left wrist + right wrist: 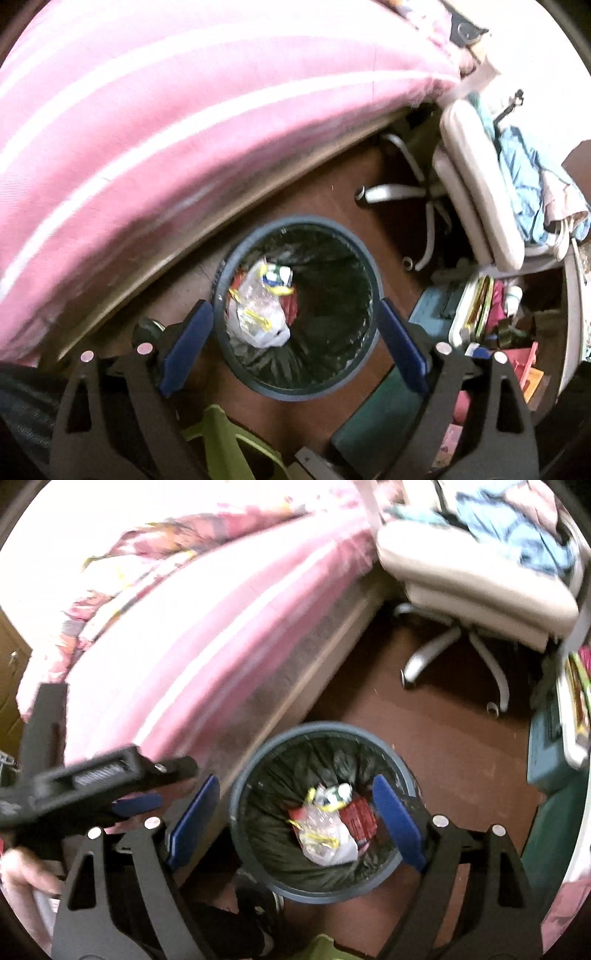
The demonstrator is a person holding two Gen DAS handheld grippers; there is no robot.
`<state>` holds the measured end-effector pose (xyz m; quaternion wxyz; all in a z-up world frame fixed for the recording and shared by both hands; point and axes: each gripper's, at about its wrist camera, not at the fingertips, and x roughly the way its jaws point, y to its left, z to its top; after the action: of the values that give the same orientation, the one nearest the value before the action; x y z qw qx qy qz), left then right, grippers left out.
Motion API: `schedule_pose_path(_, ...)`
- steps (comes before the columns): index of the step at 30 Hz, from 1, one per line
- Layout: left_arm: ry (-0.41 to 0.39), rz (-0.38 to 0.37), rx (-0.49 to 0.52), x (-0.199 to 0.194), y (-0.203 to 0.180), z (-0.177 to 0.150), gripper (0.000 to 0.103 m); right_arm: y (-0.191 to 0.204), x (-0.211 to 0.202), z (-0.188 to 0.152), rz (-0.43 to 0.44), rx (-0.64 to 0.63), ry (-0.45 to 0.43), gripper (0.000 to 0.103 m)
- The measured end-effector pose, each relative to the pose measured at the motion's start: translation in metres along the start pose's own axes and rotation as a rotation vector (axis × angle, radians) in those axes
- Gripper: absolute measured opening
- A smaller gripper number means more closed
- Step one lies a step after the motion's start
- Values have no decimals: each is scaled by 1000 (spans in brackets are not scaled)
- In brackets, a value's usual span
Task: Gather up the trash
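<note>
Both hand-held grippers, left [295, 328] and right [293, 816], gape wide above the upright bin [371, 258], mouth upward.

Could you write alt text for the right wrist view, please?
An open right gripper hangs over a round blue bin lined with a black bag, holding a clear plastic wrapper and red packet. A pink bed lies left, an office chair behind.

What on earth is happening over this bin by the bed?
A person holds two handheld grippers above a trash bin beside a pink bed. Both the left gripper and right gripper are open and empty. Inside the bin's black liner lie a clear plastic bag and a red wrapper.
</note>
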<state>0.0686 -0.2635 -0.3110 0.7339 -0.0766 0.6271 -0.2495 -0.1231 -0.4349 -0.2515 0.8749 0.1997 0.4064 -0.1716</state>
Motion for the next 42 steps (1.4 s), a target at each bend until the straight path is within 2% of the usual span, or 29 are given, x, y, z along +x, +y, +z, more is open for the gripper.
schedule_pose_path(2, -47, -25, -21, -17, 4, -2, 88, 12, -14, 6, 37, 22, 1, 87)
schedule_pose_path(4, -100, -59, -62, -35, 13, -4, 88, 28, -32, 12, 53, -11, -42, 88)
schedule_pose_path(8, -204, -74, -88, -76, 24, -3, 88, 53, -56, 23, 104, -51, -114, 89)
schedule_pose_path(11, -320, -43, -56, -122, 31, -9, 88, 79, -77, 30, 136, -102, -173, 91)
schedule_pose_path(14, -420, -12, -67, -165, 48, -18, 91, 111, -97, 34, 177, -164, -227, 93)
schedule_pose_path(18, -514, 25, -122, -215, 77, -32, 92, 153, -113, 31, 242, -244, -262, 96)
schedule_pose_path(21, -557, 51, -135, -247, 98, -41, 92, 192, -120, 23, 292, -321, -276, 97)
schedule_pose_path(24, -628, 123, -138, -279, 118, -55, 92, 220, -124, 13, 322, -375, -278, 97)
schedule_pose_path(30, -731, 194, -207, -313, 158, -82, 93, 274, -119, -7, 372, -466, -247, 97)
schedule_pose_path(37, -747, 229, -278, -322, 192, -96, 97, 319, -115, -28, 391, -535, -221, 97)
schedule_pose_path(42, -779, 258, -292, -323, 196, -101, 97, 332, -109, -36, 397, -558, -206, 97)
